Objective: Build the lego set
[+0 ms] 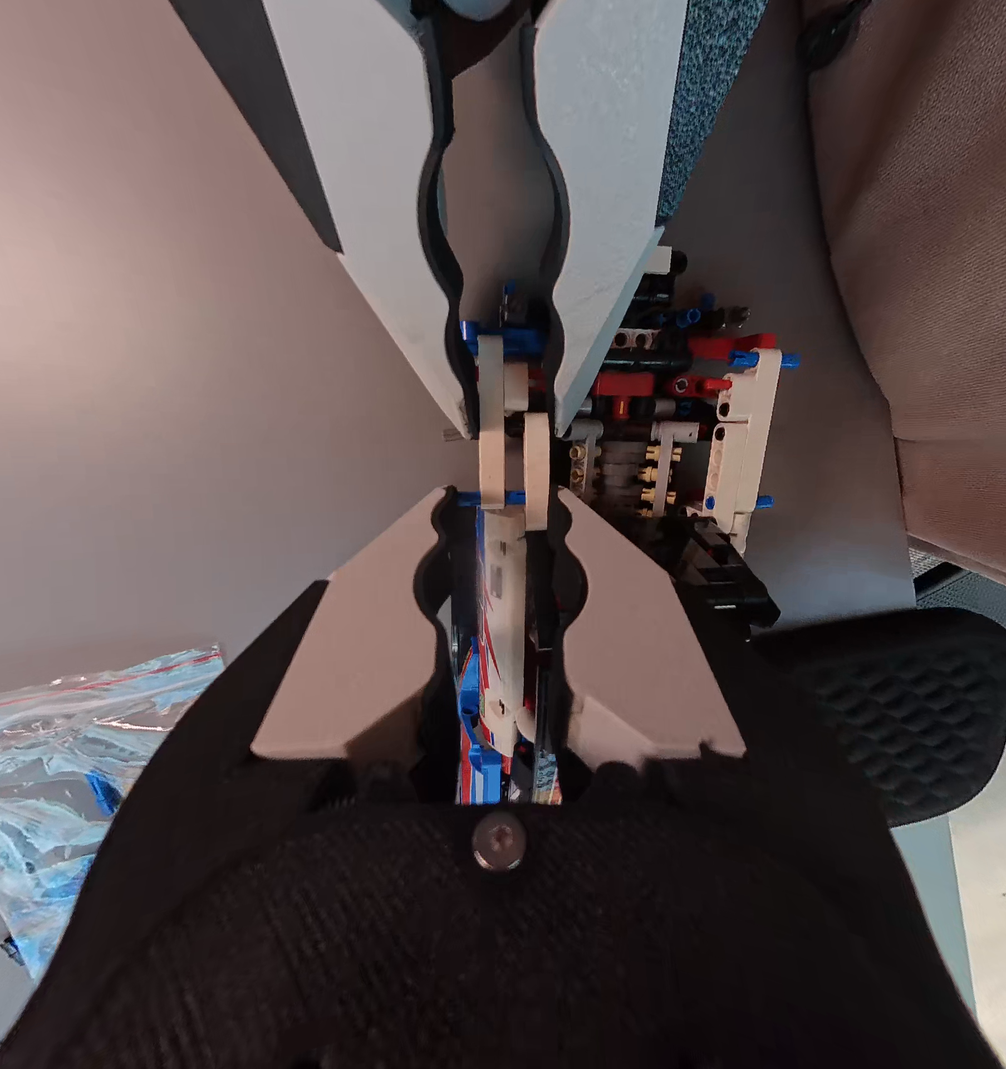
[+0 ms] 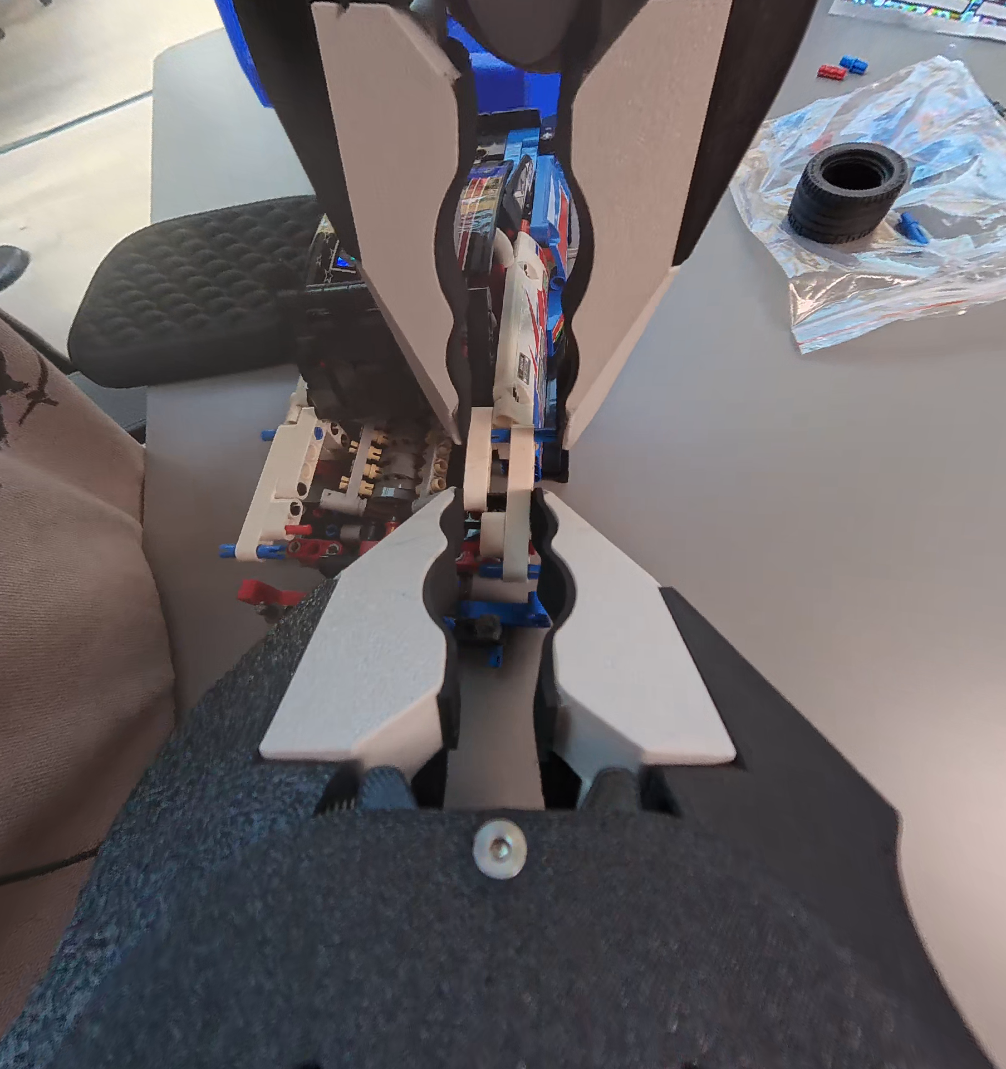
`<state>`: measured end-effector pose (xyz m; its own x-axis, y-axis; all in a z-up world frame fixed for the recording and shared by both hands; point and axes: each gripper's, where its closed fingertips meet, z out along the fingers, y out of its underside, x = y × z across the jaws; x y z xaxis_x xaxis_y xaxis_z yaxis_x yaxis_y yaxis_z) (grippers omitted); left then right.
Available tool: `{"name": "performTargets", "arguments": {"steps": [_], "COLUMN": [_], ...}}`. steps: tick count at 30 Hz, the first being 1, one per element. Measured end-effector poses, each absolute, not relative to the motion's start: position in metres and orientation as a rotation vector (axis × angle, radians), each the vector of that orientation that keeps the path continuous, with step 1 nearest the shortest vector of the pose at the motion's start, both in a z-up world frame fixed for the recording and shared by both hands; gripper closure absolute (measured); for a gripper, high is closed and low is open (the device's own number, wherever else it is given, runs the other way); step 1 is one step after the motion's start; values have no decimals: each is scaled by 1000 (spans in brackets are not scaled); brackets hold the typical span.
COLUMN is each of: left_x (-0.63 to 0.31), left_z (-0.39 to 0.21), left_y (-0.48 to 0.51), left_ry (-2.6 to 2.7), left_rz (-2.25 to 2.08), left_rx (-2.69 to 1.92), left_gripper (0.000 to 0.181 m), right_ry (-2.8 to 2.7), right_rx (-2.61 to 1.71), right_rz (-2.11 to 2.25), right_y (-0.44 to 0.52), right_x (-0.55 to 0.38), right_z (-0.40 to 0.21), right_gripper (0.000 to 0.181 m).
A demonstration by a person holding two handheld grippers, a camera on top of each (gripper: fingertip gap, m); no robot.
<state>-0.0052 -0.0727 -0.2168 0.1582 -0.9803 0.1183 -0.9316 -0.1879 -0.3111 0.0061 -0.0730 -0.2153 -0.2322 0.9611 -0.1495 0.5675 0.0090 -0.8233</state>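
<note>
Facing each other tip to tip above the counter (image 2: 778,520), both grippers clamp one lego model between them. The left gripper (image 1: 503,491) has its jaws closed narrowly on the white-and-blue panel section (image 1: 503,607), while the right gripper (image 2: 497,491) has its jaws pinched on the white curved pieces (image 2: 515,520) at the other end. Beyond the right jaws' right side, a black tyre (image 2: 847,194) rests on a plastic bag (image 2: 922,277).

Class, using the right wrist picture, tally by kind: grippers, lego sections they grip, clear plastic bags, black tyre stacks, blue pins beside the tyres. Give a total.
Grippers: 2 (right gripper, left gripper)
Gripped lego section: 1
Clear plastic bag: 1
Black tyre stack: 1
Blue pin: 1
Total: 6
</note>
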Motion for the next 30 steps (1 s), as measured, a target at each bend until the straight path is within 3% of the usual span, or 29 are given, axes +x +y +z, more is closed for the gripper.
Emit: {"name": "performTargets", "arguments": {"steps": [30], "left_x": [-1], "left_z": [-214], "left_y": [-82], "left_ry": [1751], "left_rz": [-617], "left_rx": [-2180], "left_gripper": [152], "right_ry": [-1635], "right_rx": [-1599], "right_rz": [1414], "right_y": [-84], "right_x": [10], "right_z": [-211], "right_gripper": [155]}}
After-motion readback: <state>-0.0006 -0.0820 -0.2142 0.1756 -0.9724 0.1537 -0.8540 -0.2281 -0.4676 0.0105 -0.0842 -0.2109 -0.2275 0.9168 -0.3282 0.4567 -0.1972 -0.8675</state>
